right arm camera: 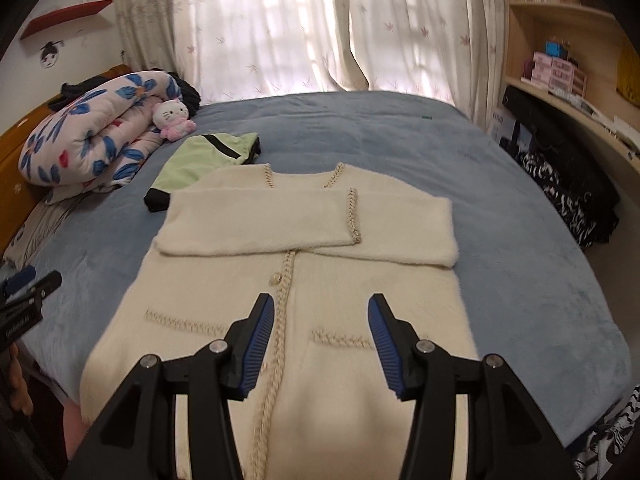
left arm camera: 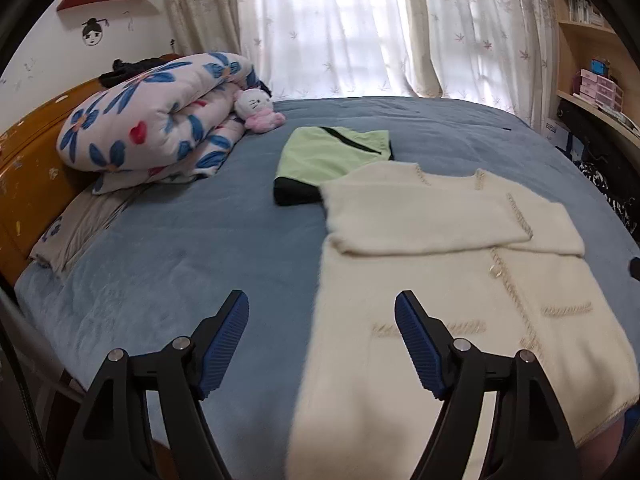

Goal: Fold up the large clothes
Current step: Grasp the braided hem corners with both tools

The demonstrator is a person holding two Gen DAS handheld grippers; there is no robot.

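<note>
Blue bedspread [right arm camera: 460, 184] bears a cream cardigan [right arm camera: 304, 264] below curtains [right arm camera: 288, 20]; both grippers [left arm camera: 322, 314] [right arm camera: 321, 312] gape empty

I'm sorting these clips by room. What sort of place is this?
Most likely a home bedroom: a bed with a blue cover, a rolled floral quilt and plush toy by the headboard, and curtains behind. A cream cardigan lies on the bed.

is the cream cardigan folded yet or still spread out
Partly folded: both sleeves of the cream cardigan lie crossed over its chest, but the body still lies spread full length on the blue bedspread, its hem hanging over the near edge.
</note>
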